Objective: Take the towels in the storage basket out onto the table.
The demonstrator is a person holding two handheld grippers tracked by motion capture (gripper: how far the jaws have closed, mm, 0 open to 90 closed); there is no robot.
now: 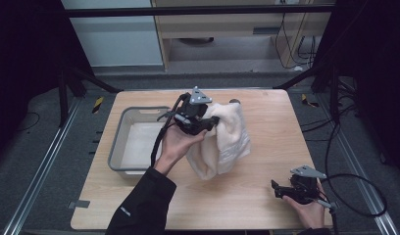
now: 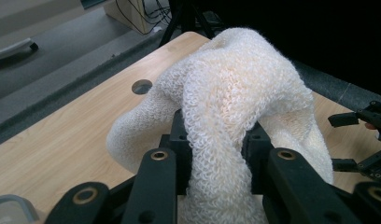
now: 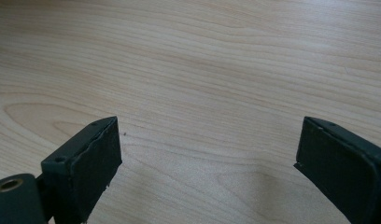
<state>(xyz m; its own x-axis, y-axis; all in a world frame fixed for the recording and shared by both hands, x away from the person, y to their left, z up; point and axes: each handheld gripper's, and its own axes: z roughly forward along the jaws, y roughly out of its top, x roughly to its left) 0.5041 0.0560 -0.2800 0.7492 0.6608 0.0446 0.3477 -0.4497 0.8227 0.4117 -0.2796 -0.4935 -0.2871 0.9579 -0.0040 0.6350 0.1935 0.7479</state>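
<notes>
Left tongs (image 2: 216, 154) clamped on white towel (image 2: 235, 93) | right tongs (image 3: 207, 154) apart over table (image 3: 188, 56)

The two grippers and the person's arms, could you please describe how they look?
Both are black metal linkage frames. The left gripper and the right gripper each carry a grey three-cornered plate on top and trail a black cable. The right gripper's jaws end in flat black rectangular pads. Brass-coloured rings mark the pivots. The left arm wears a dark sleeve with a small white mark.
</notes>
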